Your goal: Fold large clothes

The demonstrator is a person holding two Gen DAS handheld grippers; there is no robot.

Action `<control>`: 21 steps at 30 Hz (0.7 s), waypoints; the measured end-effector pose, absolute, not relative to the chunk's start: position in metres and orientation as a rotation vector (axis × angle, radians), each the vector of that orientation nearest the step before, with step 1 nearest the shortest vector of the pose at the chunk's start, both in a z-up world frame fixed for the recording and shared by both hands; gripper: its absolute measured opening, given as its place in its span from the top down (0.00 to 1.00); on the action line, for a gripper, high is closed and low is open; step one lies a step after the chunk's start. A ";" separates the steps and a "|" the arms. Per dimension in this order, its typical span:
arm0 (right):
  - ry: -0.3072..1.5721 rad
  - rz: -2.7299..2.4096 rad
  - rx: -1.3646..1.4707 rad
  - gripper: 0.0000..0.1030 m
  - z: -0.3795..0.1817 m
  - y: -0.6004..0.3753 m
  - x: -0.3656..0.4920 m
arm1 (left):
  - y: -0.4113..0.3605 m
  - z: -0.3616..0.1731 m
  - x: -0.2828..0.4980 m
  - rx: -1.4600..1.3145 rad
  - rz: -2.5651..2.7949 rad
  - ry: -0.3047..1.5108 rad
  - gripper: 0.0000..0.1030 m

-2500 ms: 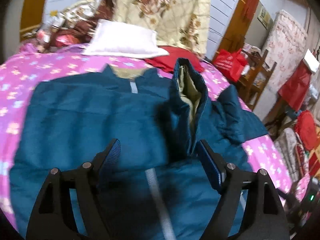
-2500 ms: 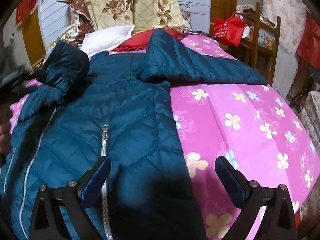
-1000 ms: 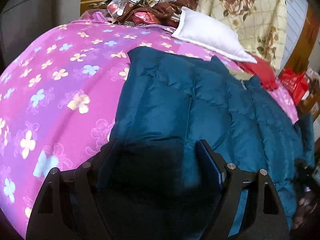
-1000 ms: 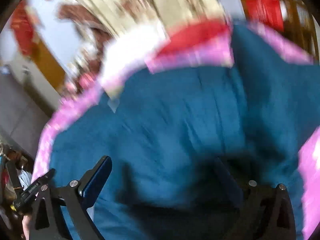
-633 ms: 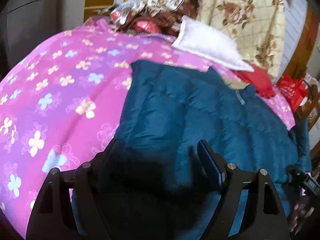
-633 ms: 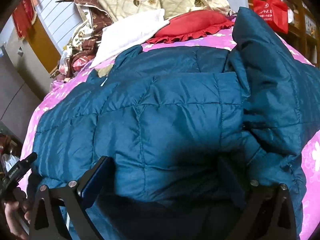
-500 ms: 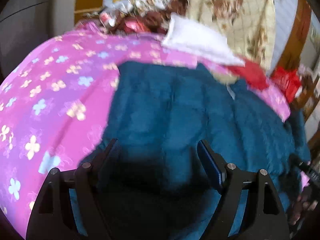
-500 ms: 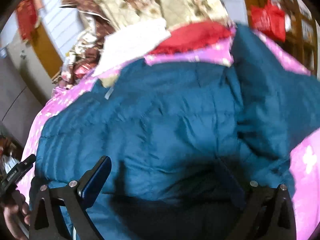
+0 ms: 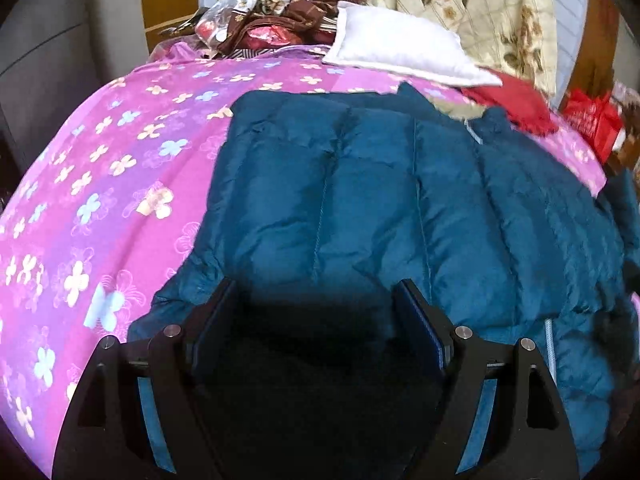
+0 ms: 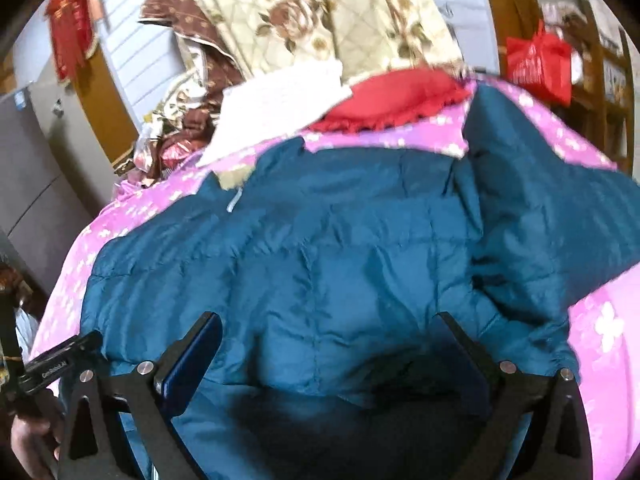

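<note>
A large teal quilted jacket [image 9: 380,200] lies spread on a pink flowered bedspread [image 9: 120,168]. It also shows in the right wrist view [image 10: 340,260], with one sleeve [image 10: 540,220] folded over at the right. My left gripper [image 9: 316,312] is open, its jaws spread wide over the jacket's near left edge. My right gripper [image 10: 332,344] is open over the jacket's near right part. Neither holds cloth. The left gripper's handle and hand [image 10: 52,368] show at the lower left of the right wrist view.
A white pillow [image 9: 400,48] and a red cushion [image 10: 392,100] lie at the head of the bed, with a floral quilt [image 10: 340,12] behind. A red bag [image 10: 536,64] and wooden shelves stand at the right. A grey cabinet [image 9: 48,60] stands left.
The jacket's side has been folded over, hiding the zipper. Both grippers have shifted slightly over the jacket and stay open.
</note>
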State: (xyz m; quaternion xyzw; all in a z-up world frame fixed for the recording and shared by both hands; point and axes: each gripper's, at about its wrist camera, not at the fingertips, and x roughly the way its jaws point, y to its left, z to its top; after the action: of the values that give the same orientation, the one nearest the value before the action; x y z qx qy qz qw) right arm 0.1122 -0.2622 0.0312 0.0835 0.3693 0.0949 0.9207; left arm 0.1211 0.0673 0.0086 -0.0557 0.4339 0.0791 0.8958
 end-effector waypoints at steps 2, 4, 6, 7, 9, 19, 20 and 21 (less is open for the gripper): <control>0.804 0.182 0.122 0.00 0.021 -0.252 0.116 | 0.067 0.005 0.122 -0.107 0.167 0.906 0.22; 0.918 0.157 0.102 0.00 -0.001 -0.250 0.128 | 0.068 0.004 0.122 -0.115 0.165 0.908 0.21; 0.909 0.164 0.124 0.00 -0.002 -0.255 0.130 | 0.068 0.004 0.122 -0.115 0.167 0.907 0.21; 0.909 0.165 0.130 0.00 -0.002 -0.257 0.129 | 0.068 0.003 0.122 -0.113 0.170 0.907 0.21; 0.902 0.165 0.130 0.00 -0.001 -0.258 0.127 | 0.067 0.003 0.122 -0.109 0.174 0.907 0.20; 0.684 0.083 0.148 0.00 0.037 -0.276 0.095 | 0.068 0.003 0.121 -0.124 0.171 0.914 0.20; 0.634 0.046 0.160 0.00 0.048 -0.287 0.085 | 0.068 0.003 0.121 -0.126 0.169 0.916 0.20; 0.585 0.000 0.172 0.00 0.058 -0.301 0.074 | 0.069 0.003 0.121 -0.132 0.168 0.918 0.20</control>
State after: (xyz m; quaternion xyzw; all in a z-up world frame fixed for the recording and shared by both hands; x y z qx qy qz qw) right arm 0.0739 -0.3012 0.0585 0.0845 0.2878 0.0000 0.9540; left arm 0.1207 0.0686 0.0030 -0.0636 0.4420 0.0808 0.8911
